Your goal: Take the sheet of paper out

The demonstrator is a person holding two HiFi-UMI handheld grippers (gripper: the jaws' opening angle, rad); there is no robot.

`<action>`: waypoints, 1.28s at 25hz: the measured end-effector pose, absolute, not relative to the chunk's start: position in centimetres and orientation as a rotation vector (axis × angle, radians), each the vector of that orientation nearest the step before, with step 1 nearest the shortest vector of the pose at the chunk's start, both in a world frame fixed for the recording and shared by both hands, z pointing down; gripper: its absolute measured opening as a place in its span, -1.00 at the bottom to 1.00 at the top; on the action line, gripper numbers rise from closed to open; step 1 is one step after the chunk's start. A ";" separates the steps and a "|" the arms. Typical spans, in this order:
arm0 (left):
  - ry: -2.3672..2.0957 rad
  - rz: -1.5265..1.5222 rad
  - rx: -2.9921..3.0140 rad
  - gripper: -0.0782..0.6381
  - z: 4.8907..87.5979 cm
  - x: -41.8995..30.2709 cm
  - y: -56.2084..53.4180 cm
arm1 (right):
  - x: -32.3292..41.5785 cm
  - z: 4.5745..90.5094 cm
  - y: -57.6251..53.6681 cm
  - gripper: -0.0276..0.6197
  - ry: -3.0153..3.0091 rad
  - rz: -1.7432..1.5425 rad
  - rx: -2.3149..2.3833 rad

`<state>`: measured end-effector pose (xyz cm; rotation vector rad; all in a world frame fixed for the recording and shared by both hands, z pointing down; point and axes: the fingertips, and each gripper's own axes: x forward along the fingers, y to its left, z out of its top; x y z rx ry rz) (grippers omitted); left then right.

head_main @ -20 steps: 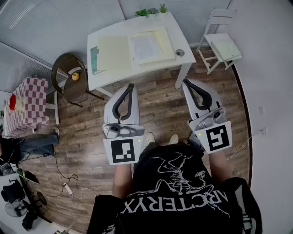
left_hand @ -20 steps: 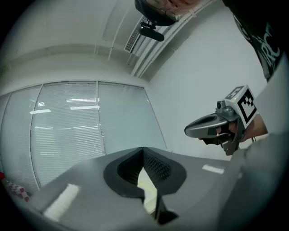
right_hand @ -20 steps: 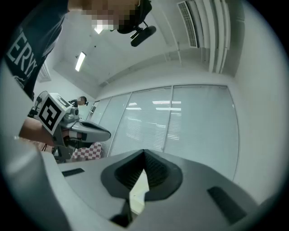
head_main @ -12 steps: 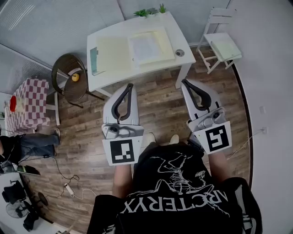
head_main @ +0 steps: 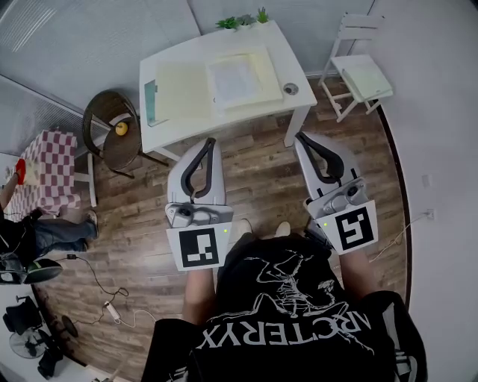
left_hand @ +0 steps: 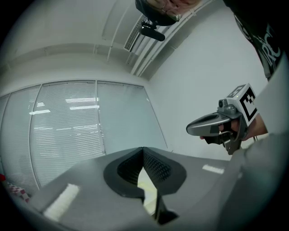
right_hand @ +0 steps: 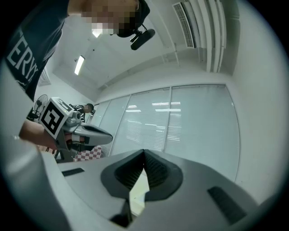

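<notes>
A white printed sheet of paper [head_main: 234, 77] lies on a pale yellow folder [head_main: 260, 69] on the white table [head_main: 280, 45] at the top of the head view. Both grippers hang level over the wooden floor, short of the table's near edge. My left gripper [head_main: 211, 142] is shut with nothing between its jaws, and in its own view the jaws [left_hand: 143, 149] meet at the tip. My right gripper [head_main: 302, 136] is shut and empty too, its ribbed pads [right_hand: 153, 173] pressed together. Each gripper view shows the other gripper off to the side.
A second yellow pad [head_main: 181, 91], a green folder [head_main: 151, 101], a small round tin [head_main: 290, 89] and potted plants [head_main: 240, 20] share the table. A white chair [head_main: 358, 71] stands at right. At left stand a wicker chair [head_main: 112, 127] and a checked table [head_main: 46, 171].
Both grippers keep their places and stay shut. The table has slid slightly left and up in the head view. The person at the left edge has shifted.
</notes>
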<state>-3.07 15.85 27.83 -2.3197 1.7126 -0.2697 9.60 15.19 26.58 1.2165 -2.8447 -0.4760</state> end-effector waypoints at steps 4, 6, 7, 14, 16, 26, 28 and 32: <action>1.731 -0.279 -2.305 -0.75 27.9 -2.5 15.3 | 10.6 26.7 14.5 -0.88 -2.846 -0.473 1.214; 1.744 -0.279 -2.295 -0.75 27.9 -2.1 14.9 | 11.1 26.7 14.1 -0.88 -2.851 -0.480 1.204; 1.753 -0.277 -2.290 -0.75 27.9 -2.0 14.7 | 11.3 26.7 13.9 -0.88 -2.854 -0.482 1.194; 1.851 -0.280 -2.246 -0.75 28.7 -1.4 14.8 | 11.7 27.8 13.4 -0.88 -2.892 -0.462 1.069; 1.875 -0.285 -2.232 -0.75 28.9 -1.8 14.5 | 11.5 28.0 12.9 -0.88 -2.907 -0.446 1.056; 1.894 -0.281 -2.246 -0.75 30.9 -8.4 4.8 | 5.4 30.5 3.8 -0.88 -2.881 -0.390 1.042; 1.865 -0.279 -2.268 -0.75 30.7 -9.9 1.2 | 4.1 30.2 0.3 -0.88 -2.856 -0.377 1.085; 1.769 -0.299 -2.330 -0.75 30.1 -12.4 -5.4 | 1.1 28.6 -6.6 -0.88 -2.824 -0.357 1.176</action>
